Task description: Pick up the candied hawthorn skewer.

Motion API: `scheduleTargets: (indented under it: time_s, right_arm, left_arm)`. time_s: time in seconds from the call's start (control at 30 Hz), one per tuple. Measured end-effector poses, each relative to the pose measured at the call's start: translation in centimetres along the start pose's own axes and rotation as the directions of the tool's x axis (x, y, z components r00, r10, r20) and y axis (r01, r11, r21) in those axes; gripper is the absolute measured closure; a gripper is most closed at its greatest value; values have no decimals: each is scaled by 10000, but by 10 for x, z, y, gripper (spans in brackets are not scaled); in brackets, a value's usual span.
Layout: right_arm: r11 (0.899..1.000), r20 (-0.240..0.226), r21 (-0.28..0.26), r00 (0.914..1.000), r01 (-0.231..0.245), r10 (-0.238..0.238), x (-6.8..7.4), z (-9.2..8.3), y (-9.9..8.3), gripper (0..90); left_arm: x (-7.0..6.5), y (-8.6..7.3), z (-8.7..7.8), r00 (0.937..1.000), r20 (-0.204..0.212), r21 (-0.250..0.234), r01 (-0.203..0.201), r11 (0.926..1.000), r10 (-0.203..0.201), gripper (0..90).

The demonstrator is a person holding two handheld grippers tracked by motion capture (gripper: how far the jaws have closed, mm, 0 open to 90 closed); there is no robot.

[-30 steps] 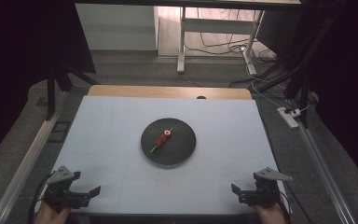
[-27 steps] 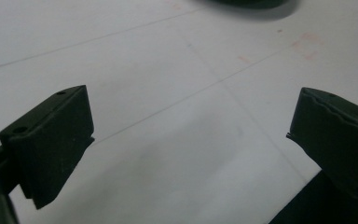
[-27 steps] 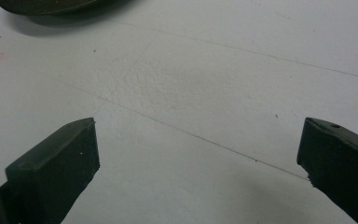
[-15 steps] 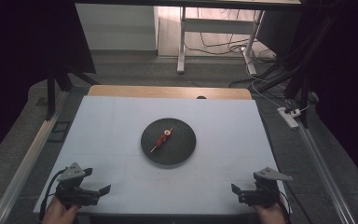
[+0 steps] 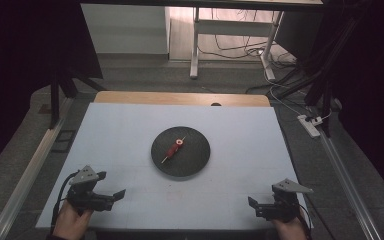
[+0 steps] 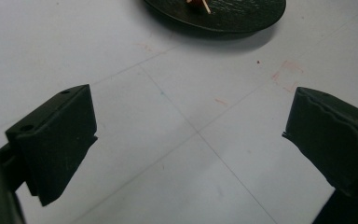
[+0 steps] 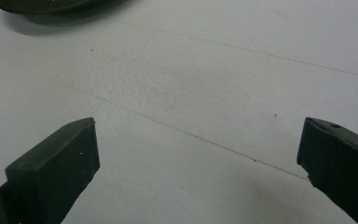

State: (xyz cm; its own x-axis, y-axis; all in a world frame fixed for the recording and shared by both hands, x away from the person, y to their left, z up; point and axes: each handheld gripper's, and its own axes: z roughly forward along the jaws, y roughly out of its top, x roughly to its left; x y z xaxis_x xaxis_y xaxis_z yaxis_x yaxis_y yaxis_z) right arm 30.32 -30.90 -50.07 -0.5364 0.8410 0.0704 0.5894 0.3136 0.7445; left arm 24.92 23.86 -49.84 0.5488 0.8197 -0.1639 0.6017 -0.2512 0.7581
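A thin wooden skewer with small red pieces (image 5: 174, 149) lies on the round black plate (image 5: 196, 160) mid-tabletop. It looks light and slender; best pinched at the bare stick end. Left gripper (image 5: 114, 195) and right gripper (image 5: 253, 204) wait near, jaws spread.

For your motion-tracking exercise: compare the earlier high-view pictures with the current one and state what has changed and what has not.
The left gripper has moved forward and inward over the table, towards the black plate; its jaws stand open and hold nothing. The right gripper stayed at the near right edge, open. The plate and the red skewered piece on it have not moved.
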Motion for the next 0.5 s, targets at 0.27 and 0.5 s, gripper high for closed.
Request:
scheduleTargets:
  time_s: [0.27, 0.5]
  right_arm:
    - [10000, -20, 14, 10000, 0, 0, 0, 0, 0, 0]
    - [10000, -13, 92, 10000, 37, -37, 0, 1, 0, 0]
  left_arm:
    - [-2, 15, 24, 9973, 517, 435, -550, 9975, 527, 0]
    - [-4, 28, 41, 9956, 826, 315, -476, 9984, 448, 0]
